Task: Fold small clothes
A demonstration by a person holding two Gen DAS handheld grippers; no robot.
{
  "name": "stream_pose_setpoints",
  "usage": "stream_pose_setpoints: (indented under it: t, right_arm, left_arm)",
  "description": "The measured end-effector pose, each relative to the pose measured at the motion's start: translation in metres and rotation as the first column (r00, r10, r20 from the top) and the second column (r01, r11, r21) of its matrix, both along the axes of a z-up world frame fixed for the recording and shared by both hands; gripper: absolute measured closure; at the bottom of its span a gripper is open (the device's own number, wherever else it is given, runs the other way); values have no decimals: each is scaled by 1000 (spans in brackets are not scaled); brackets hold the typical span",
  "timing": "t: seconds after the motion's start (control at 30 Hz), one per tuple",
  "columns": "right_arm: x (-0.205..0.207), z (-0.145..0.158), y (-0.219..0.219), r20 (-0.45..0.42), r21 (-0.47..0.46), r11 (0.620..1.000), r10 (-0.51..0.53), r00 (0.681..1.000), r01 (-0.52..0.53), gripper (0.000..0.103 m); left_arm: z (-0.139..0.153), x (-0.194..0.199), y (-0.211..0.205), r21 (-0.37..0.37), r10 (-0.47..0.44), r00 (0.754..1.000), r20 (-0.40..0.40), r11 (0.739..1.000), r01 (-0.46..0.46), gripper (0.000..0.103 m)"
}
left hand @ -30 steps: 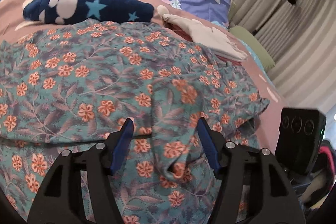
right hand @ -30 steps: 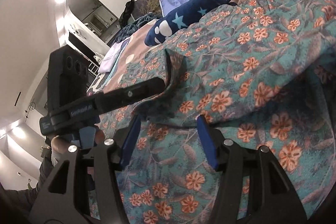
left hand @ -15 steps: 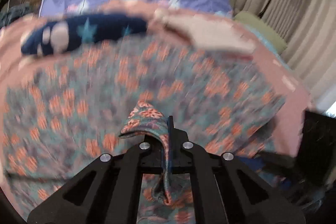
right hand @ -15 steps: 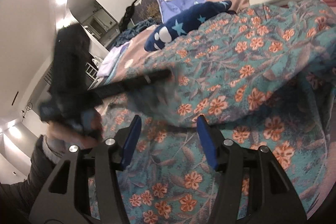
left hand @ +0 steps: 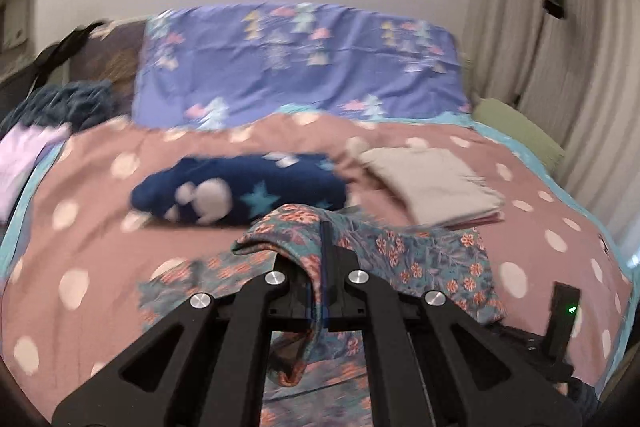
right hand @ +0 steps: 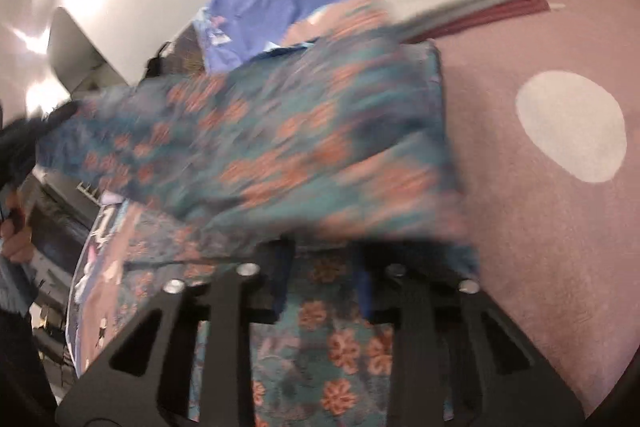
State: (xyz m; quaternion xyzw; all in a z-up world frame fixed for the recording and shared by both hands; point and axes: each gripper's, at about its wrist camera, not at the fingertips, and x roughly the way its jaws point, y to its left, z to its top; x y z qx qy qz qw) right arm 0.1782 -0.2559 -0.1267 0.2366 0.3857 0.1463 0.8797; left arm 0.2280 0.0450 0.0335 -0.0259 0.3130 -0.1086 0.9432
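Low in the left view, left gripper [left hand: 320, 291] pinches floral garment [left hand: 420, 259]; right gripper [right hand: 324, 287] gapes empty, so lift evenly.

Floral garment [left hand: 404, 259] – thin matt cloth; bedspread [left hand: 100, 227] – soft, fuzzy; left claw [left hand: 318, 291] matt black plastic.

No legible text, labels, brands or numbers in either view; patterns only, not lettering: flowers on the floral garment [left hand: 420, 259], trees on the purple sheet [left hand: 300, 67], stars on the navy fleece [left hand: 240, 195]; motion blur throughout.
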Motion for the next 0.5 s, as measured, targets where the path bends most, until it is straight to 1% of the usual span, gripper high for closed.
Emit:
stream_pose_setpoints:
  t: [0.1,0.2,0.23,0.27,0.33,0.37,0.4,0.43,0.47,0.5]
  right_arm:
    - [-1,-1,3,-14,-40,999,-12,1000,12,86]
    - [-3,2,12,-11,-104,994,-17,1000,16,86]
    - [-5,3,16,-14,-137,990,-14,1000,12,84]
    - [-8,4,20,-26,-162,987,-6,1000,1,80]
    - [-19,7,32,-40,-197,979,44,998,-51,58]
    - [-25,9,36,-35,-211,975,65,997,-71,53]
    - [-33,13,41,-26,-233,968,92,995,-96,46]
    - [-38,14,44,-20,-251,962,108,994,-110,43]
    - [-40,14,46,-14,-271,955,122,992,-121,42]
    - [-43,13,47,-11,-291,948,131,991,-128,42]
  left_arm:
    - [-24,3,34,1,74,995,-64,997,-74,100]
    - [-43,3,60,-4,116,987,-111,993,-117,100]
    - [-51,2,69,-10,130,984,-125,991,-133,100]
    - [-57,1,75,-15,139,981,-133,990,-142,100]
    - [-72,0,89,-12,156,976,-154,987,-160,100]
    - [-80,0,94,-7,158,974,-162,987,-161,100]
    - [-87,1,97,-4,156,973,-171,987,-159,98]
    - [-98,2,102,1,155,970,-187,987,-158,97]
    - [-110,4,105,13,166,964,-209,986,-166,89]
    - [-119,5,108,28,179,957,-226,984,-177,73]
